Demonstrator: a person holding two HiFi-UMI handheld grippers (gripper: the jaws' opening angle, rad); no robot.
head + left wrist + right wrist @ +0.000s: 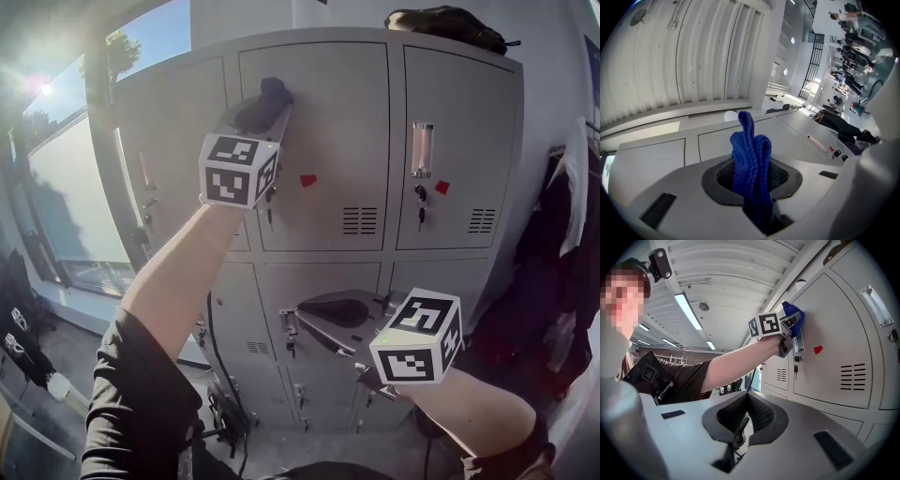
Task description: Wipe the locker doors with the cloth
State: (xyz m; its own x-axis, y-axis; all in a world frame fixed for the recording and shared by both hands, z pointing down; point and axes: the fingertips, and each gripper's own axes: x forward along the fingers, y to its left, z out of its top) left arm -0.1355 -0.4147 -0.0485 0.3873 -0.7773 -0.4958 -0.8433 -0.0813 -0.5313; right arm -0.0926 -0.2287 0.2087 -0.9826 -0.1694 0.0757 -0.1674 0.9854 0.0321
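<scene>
The left hand-held gripper [272, 112], raised high, is clamped on a folded blue cloth [751, 154] and holds it against the top left corner of an upper grey locker door [328, 141] (wiping looks under way). The right hand-held gripper [745, 413] hangs lower by the bottom lockers, its jaws together on nothing. The next move is probably a steady sweep across the door, pressing evenly.

The cloth [750, 140] held in the left tongs [752, 180] is deep blue with a ribbed knit pattern, set against pale grey locker doors [328, 141], two of which carry a small red tag [307, 180]. The left tongs and the right tongs [747, 404] are light grey with black pads, and each marker cube [234, 169] bears black-and-white square patterns. The person's sleeve [141, 403] is dark, and the bag [445, 23] on the lockers at far right is black.
</scene>
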